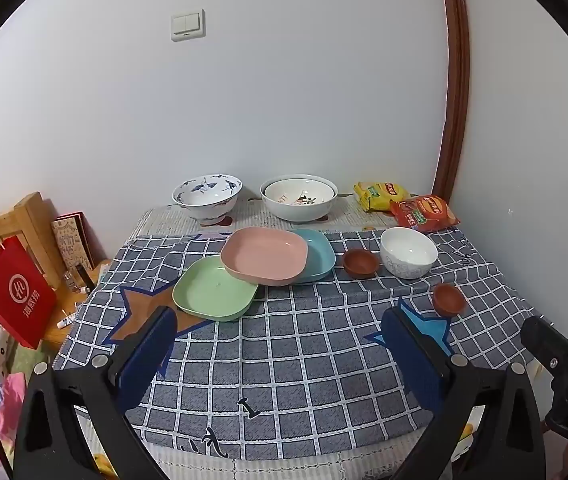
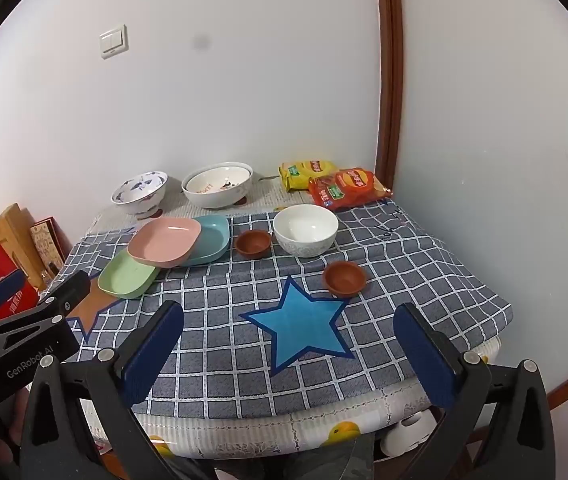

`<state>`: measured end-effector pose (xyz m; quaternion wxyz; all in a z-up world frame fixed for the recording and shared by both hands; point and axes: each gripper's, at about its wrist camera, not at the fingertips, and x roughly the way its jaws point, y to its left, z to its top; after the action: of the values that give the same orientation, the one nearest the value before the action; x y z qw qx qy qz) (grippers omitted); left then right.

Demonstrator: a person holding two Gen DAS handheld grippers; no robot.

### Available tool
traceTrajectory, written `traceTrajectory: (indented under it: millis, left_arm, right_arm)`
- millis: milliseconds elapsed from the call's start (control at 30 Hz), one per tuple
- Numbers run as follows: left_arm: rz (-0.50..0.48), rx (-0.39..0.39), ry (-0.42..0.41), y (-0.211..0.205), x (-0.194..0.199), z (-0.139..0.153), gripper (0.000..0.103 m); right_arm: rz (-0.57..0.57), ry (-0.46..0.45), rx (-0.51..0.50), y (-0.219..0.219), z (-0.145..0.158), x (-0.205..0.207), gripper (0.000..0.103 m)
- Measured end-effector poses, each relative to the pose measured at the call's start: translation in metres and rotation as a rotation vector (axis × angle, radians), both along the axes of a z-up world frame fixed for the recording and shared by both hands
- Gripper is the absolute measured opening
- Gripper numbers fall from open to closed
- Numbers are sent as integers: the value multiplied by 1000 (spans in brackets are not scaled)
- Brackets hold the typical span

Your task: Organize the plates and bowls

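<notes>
Left hand-held gripper (image 1: 284, 320): jaws spread fully, nothing between the pads, poised above the near part of the checked cloth (image 1: 284, 380) on the table (image 2: 284, 428), apart from all crockery. Right hand-held gripper (image 2: 288, 312): likewise wide open and empty, poised over the blue star patch (image 2: 300, 320).

Outward from the left gripper, clock-face in its own view:
- Green plate (image 1: 214, 294) at 11 o'clock, nearest; flat on the cloth.
- Pink plate (image 1: 264, 254) at 12 o'clock, tilted, resting partly on the green plate and partly on the teal plate (image 1: 318, 258) just behind at 1 o'clock. 3 plates overlapped, not squared into a stack.
- Small brown bowl (image 1: 361, 264) at 1 o'clock, just beside the white bowl (image 1: 408, 252).
- Second small brown bowl (image 1: 449, 299) at 3 o'clock, alone, well apart from the first.
- Far edge, 12 o'clock: blue-patterned bowl (image 1: 207, 196) and 2 pale bowls already nested (image 1: 299, 198).
- Snack packets (image 1: 404, 202) at 1 o'clock by the wall; not part of the task.

Progress, judged: barely started. Only the pale pair nested. Left to do: plates squared into 1 stack, 2 brown bowls nested, white and blue-patterned bowls grouped.
</notes>
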<state>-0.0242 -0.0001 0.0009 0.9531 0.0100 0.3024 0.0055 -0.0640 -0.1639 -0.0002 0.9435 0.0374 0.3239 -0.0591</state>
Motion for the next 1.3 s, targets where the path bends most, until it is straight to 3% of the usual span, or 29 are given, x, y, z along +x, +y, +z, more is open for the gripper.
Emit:
traceTrajectory:
  millis: [1300]
  left_arm:
    - [-6, 6, 3, -5, -3, -1, 102]
  right_arm:
    - [0, -8, -4, 1, 2, -5, 103]
